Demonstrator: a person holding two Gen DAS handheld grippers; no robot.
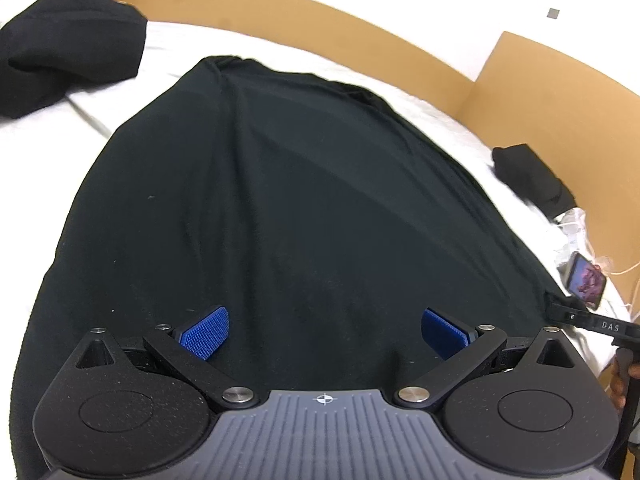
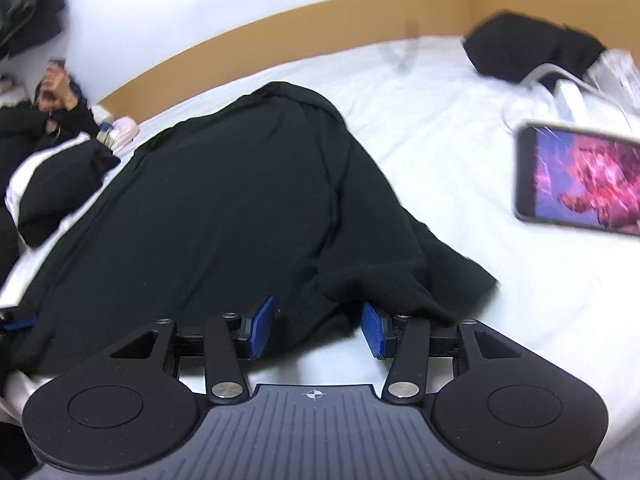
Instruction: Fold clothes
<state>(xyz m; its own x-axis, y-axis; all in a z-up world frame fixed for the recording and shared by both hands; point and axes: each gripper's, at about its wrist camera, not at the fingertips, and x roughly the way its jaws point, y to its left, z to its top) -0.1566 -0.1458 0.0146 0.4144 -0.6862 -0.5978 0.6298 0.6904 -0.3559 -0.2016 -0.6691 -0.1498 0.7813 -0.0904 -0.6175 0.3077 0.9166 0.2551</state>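
A black garment (image 1: 288, 200) lies spread on the white bed sheet (image 1: 120, 96), with soft creases running along its length. My left gripper (image 1: 324, 334) hovers over its near end, jaws wide open, and nothing sits between the blue pads (image 1: 204, 334). In the right wrist view the same garment (image 2: 224, 200) shows a folded-over flap at its near right corner. My right gripper (image 2: 316, 330) is open at that near edge, and the cloth's hem lies loosely between its fingers. The right gripper's tip (image 1: 580, 320) also shows at the garment's right edge.
A heap of black clothes (image 1: 68, 52) lies at the far left and a smaller black bundle (image 1: 528, 176) at the right. A lit phone (image 2: 580, 176) and white cables (image 2: 568, 96) rest on the sheet. Cardboard walls (image 1: 280, 4) border the bed. A person's hands (image 2: 56, 84) show far left.
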